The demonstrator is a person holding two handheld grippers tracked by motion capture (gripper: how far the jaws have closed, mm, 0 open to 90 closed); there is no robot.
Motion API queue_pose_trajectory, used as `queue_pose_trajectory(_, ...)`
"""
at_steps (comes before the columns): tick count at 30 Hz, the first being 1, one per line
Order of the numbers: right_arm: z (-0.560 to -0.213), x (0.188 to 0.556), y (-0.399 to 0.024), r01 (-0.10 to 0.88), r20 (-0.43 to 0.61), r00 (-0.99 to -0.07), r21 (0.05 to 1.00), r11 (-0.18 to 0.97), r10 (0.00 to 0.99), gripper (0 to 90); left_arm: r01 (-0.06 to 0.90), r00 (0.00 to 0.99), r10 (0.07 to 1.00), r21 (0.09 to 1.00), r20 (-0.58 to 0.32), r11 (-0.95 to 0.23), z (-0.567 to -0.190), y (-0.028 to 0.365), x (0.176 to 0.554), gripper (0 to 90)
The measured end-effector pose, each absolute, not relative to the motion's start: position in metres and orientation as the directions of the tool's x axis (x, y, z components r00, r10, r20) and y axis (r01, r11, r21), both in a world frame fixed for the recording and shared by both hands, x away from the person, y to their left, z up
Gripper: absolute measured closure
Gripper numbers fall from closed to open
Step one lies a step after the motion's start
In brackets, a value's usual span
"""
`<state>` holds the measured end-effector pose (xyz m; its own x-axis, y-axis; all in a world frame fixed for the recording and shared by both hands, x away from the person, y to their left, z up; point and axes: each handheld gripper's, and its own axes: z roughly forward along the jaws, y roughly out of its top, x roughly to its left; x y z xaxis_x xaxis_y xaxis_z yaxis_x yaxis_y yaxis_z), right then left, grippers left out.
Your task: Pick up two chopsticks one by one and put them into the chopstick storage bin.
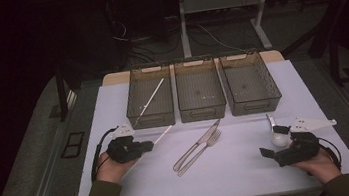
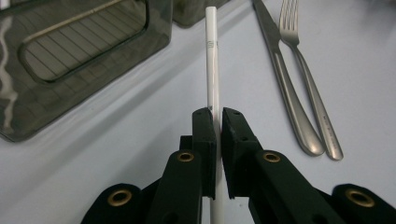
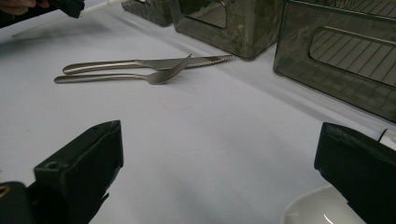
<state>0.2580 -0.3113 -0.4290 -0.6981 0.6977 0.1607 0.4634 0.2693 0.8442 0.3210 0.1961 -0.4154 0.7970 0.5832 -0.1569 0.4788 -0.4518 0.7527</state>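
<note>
Left gripper (image 2: 218, 122) clamps one white chopstick (image 2: 212, 65); right gripper (image 3: 219, 154) gapes empty beside one spoon (image 1: 277, 135), one knife (image 1: 202, 142), one fork (image 1: 207, 147), three bins (image 1: 200, 91).

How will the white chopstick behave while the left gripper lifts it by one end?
The white chopstick looks straight and stiff, so it probably will not droop. It is thin, likely light. The left gripper clamps it near one end, so the smooth stick may pivot or slip between the jaws.
</note>
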Motion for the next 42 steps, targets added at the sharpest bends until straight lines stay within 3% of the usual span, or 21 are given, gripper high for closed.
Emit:
queue_pose_trajectory(21,-0.429,0.259,-0.312,0.466,0.161,-0.695,0.844,0.268,0.701,1.2,0.43,0.793,0.591,0.82,-0.144,-0.378,-0.391,0.201,0.324,83.8)
queue_pose_trajectory(42,-0.429,0.259,-0.312,0.47,0.166,-0.691,0.843,0.261,0.704,1.2,0.343,0.805,0.589,0.867,-0.074,-0.36,-0.336,0.178,0.365,83.8)
